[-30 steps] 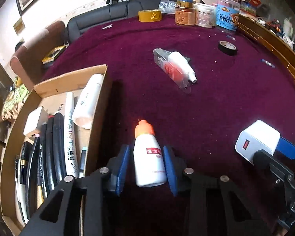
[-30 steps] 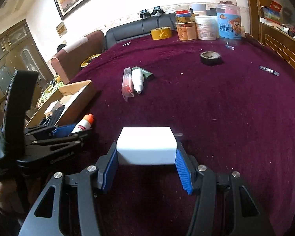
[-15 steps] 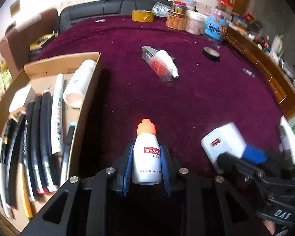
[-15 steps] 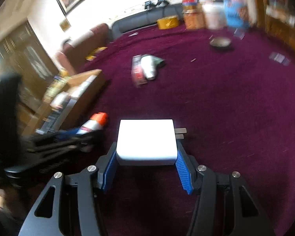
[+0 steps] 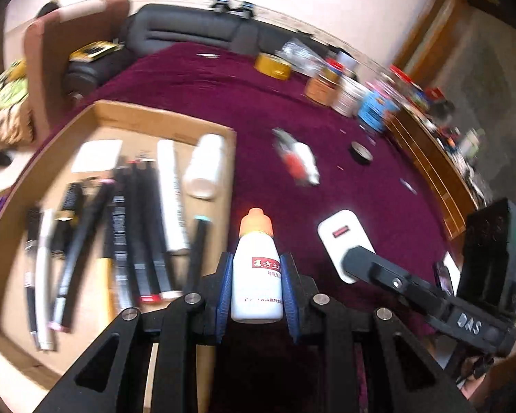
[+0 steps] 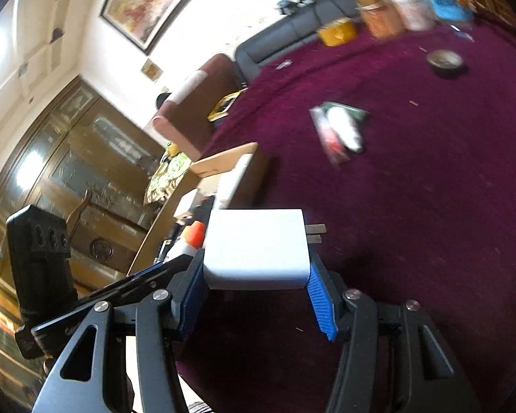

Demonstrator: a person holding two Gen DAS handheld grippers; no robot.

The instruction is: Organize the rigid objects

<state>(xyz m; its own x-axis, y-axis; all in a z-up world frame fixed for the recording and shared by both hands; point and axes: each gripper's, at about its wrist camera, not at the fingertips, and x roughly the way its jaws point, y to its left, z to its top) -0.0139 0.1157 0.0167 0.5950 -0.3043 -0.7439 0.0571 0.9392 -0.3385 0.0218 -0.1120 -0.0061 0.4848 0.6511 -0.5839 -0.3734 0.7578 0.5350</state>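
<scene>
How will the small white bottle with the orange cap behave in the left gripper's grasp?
The white bottle looks like rigid plastic, probably light. The left gripper clamps its smooth flat sides, so it may slip. Its round cap suggests rolling if dropped.

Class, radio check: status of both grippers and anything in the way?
Left gripper shut on glue bottle. Right gripper shut on white charger. Cardboard box alongside, no obstruction seen.

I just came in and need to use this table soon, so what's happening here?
A person is sorting loose items with two tools. The left hand-held gripper is clamped on a white bottle with an orange cap, next to the cardboard box that already contains pens and markers. The right hand-held gripper is clamped on a white charger. More items lie on the maroon table.
</scene>
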